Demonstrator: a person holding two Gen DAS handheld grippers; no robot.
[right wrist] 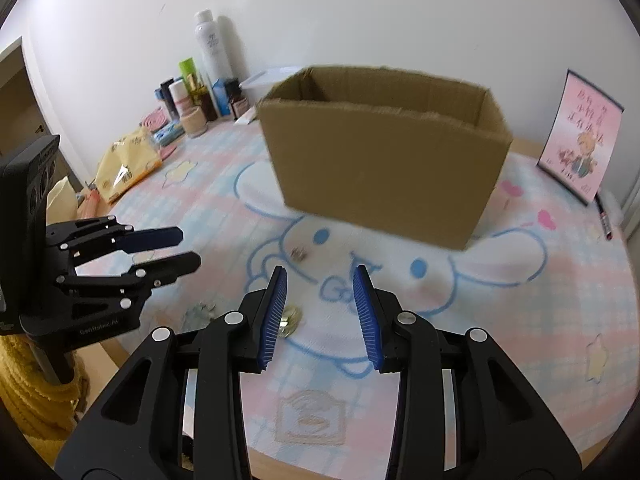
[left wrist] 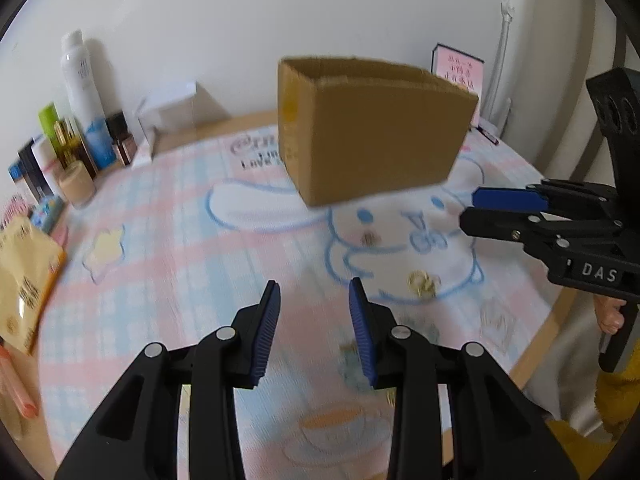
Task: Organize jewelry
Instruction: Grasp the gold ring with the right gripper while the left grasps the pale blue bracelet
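Observation:
An open brown cardboard box [left wrist: 372, 132] [right wrist: 380, 160] stands at the back of a pastel cartoon mat [left wrist: 180, 264] [right wrist: 500, 300]. Small jewelry lies on the mat in front of it: a gold piece [left wrist: 422, 282] [right wrist: 291, 319], a small earring-like piece [left wrist: 370, 238] [right wrist: 298, 254] and a silvery piece [left wrist: 496, 320] [right wrist: 200, 312]. My left gripper [left wrist: 315, 292] [right wrist: 191, 247] hovers open over the mat with nothing between its fingers. My right gripper [right wrist: 320, 280] [left wrist: 468, 209] is open too, and the gold piece lies just beside its left finger.
Several bottles and jars [left wrist: 76, 120] [right wrist: 200, 80] line the back left, beside a white box [left wrist: 172, 112]. A yellow packet [left wrist: 24, 280] [right wrist: 128, 164] lies at the left edge. A pink picture card [right wrist: 580, 140] and a pen [right wrist: 606, 220] are at the right. The table's wooden edge [left wrist: 536, 344] is close.

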